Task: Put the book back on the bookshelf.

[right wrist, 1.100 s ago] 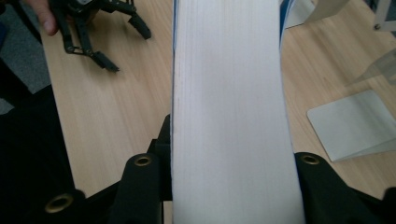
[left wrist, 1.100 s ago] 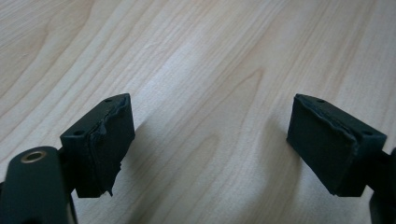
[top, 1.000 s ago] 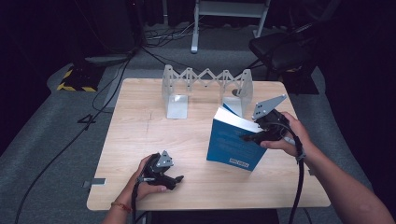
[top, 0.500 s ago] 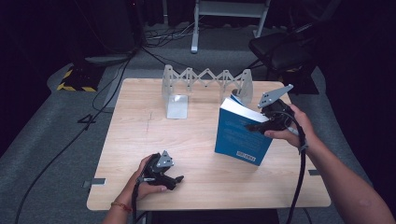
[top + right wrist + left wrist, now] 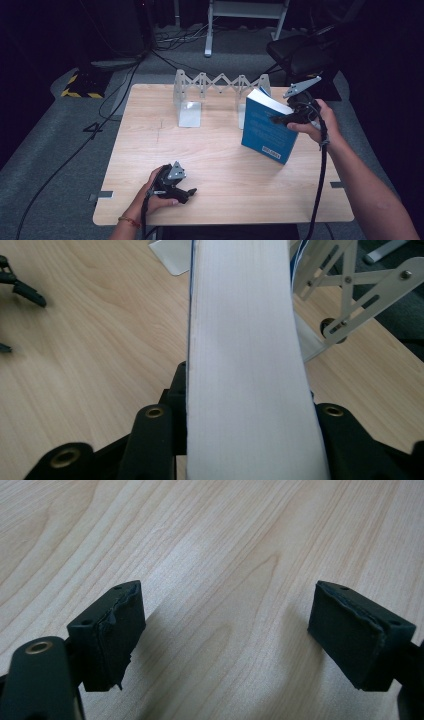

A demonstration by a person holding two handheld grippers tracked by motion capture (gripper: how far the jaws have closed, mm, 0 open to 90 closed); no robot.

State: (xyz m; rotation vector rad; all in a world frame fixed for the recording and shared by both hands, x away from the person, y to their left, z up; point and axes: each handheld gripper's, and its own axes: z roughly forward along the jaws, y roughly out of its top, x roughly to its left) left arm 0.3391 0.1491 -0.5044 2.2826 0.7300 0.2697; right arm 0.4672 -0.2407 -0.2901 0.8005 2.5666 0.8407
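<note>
The blue book (image 5: 266, 129) stands tilted near the right edge of the tabletop (image 5: 215, 150), just in front of the metal rack (image 5: 220, 90). My right tongs (image 5: 280, 120) squeeze it tight. My left tongs (image 5: 187, 192) sit wide open and empty near the front edge.

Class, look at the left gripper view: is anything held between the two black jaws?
No: the left tool stands open, with bare wooden table between its jaws.

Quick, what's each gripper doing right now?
Left gripper: open, holding nothing, low over the table.
Right gripper: shut on the book.
</note>
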